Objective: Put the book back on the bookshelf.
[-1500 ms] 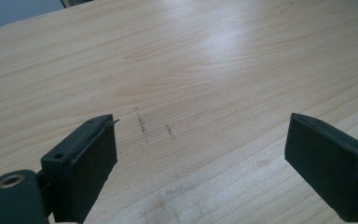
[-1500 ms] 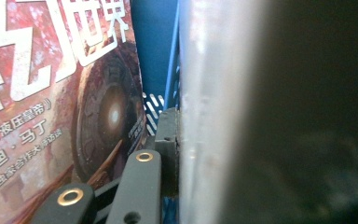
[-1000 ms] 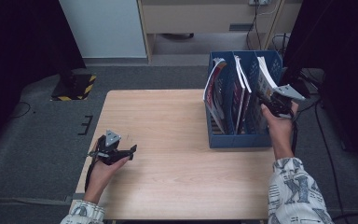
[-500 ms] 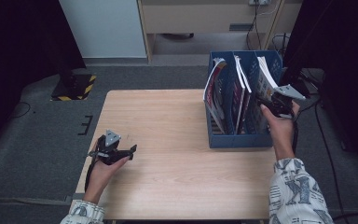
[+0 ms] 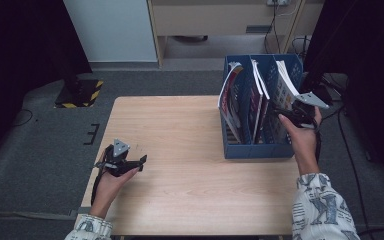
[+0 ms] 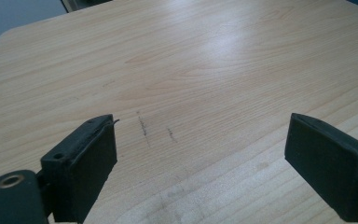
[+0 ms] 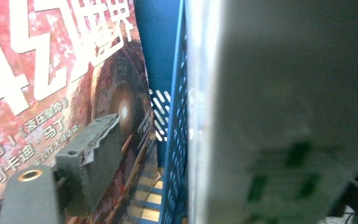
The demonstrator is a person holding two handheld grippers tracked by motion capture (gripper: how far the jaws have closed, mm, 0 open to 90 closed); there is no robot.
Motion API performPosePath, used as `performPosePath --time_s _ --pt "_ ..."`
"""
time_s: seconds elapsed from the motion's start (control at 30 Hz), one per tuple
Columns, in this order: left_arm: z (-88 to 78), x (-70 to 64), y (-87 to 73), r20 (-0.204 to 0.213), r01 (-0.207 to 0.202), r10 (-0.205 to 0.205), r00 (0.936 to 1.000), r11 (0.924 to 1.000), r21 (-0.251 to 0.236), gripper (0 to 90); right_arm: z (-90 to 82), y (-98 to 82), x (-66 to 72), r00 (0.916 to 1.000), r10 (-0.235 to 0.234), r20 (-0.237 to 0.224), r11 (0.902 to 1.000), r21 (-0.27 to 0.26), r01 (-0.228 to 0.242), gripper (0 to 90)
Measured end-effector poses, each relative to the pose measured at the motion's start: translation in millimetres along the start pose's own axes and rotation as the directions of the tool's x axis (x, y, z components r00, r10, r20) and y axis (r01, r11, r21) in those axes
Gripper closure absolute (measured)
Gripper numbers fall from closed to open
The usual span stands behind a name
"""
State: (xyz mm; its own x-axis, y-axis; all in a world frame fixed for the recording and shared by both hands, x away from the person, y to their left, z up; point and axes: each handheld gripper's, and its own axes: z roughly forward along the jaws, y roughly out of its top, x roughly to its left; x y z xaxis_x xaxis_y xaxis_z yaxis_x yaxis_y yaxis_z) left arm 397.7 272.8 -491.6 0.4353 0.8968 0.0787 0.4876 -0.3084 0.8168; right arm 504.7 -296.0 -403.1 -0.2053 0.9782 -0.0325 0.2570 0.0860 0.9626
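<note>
A blue file holder (image 5: 254, 150) stands at the table's (image 5: 190, 195) right side. It holds a red-covered magazine (image 5: 228, 95), a middle one (image 5: 256, 95) and a white one (image 5: 286, 82). My right gripper (image 5: 281, 114) reaches into the holder's right end. Its jaws have just been opening. In the right gripper view the white magazine (image 7: 279, 93) and a blue divider (image 7: 177, 140) stand between the jaws, and the left pad (image 7: 91, 161) is off them, beside the red cover (image 7: 51, 70). My left gripper (image 5: 141, 161) rests low over the table's left front, open (image 6: 200, 158) over bare wood.
Bare wood (image 6: 205, 70) stretches between the two hands. On the floor at the left sits a yellow-and-black striped base (image 5: 80, 92). Cables (image 5: 345, 145) run on the floor to the right of the table, and a pale cabinet (image 5: 215, 20) stands behind it.
</note>
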Motion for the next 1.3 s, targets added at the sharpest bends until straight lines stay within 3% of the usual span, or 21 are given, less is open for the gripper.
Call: performPosePath --time_s 0.77,1.3 --pt "-0.9 -1.8 1.1 -0.006 -0.007 0.007 1.0 1.0 0.002 8.7 -33.0 -17.1 -9.4 0.9985 0.042 -0.034 0.9991 0.005 -0.042 11.7" --pt "-0.6 -2.5 0.3 -0.006 -0.005 0.005 1.0 1.0 0.006 8.3 -56.2 -24.0 -7.6 0.9958 0.056 -0.072 0.9984 0.01 -0.055 9.9"
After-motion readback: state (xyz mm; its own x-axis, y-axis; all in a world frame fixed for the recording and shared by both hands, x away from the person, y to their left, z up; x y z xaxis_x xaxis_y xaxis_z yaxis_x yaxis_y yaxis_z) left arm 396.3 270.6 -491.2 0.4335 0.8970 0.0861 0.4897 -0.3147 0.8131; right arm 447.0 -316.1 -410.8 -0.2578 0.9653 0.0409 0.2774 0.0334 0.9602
